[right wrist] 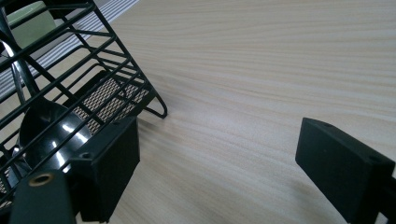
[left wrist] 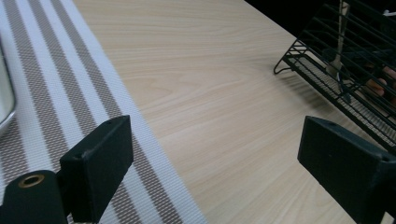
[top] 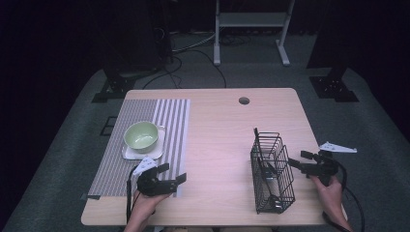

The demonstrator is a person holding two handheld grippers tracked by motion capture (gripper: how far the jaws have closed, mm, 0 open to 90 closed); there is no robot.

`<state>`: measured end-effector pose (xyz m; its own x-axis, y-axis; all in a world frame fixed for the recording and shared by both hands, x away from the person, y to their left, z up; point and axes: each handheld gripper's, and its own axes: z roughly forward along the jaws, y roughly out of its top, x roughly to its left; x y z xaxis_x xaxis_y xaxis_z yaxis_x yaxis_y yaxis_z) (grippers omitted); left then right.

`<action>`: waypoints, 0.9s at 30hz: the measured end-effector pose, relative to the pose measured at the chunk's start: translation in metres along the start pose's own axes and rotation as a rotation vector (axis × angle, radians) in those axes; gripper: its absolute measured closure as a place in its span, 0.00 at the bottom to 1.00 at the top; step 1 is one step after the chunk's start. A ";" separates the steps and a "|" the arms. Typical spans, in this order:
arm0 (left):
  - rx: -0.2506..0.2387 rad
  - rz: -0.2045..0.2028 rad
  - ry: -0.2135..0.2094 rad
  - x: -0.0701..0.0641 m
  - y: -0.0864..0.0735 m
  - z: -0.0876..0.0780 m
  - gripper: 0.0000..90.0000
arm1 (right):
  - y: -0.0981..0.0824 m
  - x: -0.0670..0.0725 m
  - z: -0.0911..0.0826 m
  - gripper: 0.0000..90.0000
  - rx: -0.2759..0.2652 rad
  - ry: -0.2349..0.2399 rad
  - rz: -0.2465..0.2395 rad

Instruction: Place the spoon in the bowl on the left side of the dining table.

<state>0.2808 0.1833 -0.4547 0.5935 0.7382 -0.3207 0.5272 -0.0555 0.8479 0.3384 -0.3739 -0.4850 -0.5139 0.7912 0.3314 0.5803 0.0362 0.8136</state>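
My left gripper (top: 175, 173) stands open near the table's front left, over the near right corner of a striped placemat (top: 118, 145); in the left gripper view its jaws (left wrist: 212, 163) frame bare wood and the mat's edge (left wrist: 65, 102). A pale green bowl (top: 141, 135) sits on a small white plate (top: 126, 153) on the mat. My right gripper (top: 300, 162) is open beside the right wall of a black wire basket (top: 271, 169), nothing between its jaws (right wrist: 217, 163). The basket (right wrist: 56, 74) holds cutlery, including a dark glossy spoon (right wrist: 44, 126) and a fork (left wrist: 337, 56).
The light wooden table (top: 217, 130) has a round cable hole (top: 244, 100) near its far edge. A white desk frame (top: 251, 29) and black stands rise on the grey floor beyond. Bare wood lies between mat and basket.
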 end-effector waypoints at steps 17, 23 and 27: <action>-0.008 0.037 -0.058 -0.022 0.017 0.013 0.11 | 0.000 0.001 0.001 0.14 0.012 -0.011 -0.007; -0.016 0.063 -0.077 -0.029 0.032 0.018 0.11 | 0.000 0.001 0.002 0.14 0.014 -0.012 -0.007; -0.022 0.071 -0.085 -0.035 0.040 0.023 0.11 | 0.000 0.001 0.001 0.14 0.011 -0.004 -0.005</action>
<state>0.2947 0.1400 -0.4194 0.6791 0.6729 -0.2933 0.4689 -0.0903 0.8786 0.3387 -0.3724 -0.4852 -0.5141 0.7935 0.3257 0.5848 0.0465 0.8098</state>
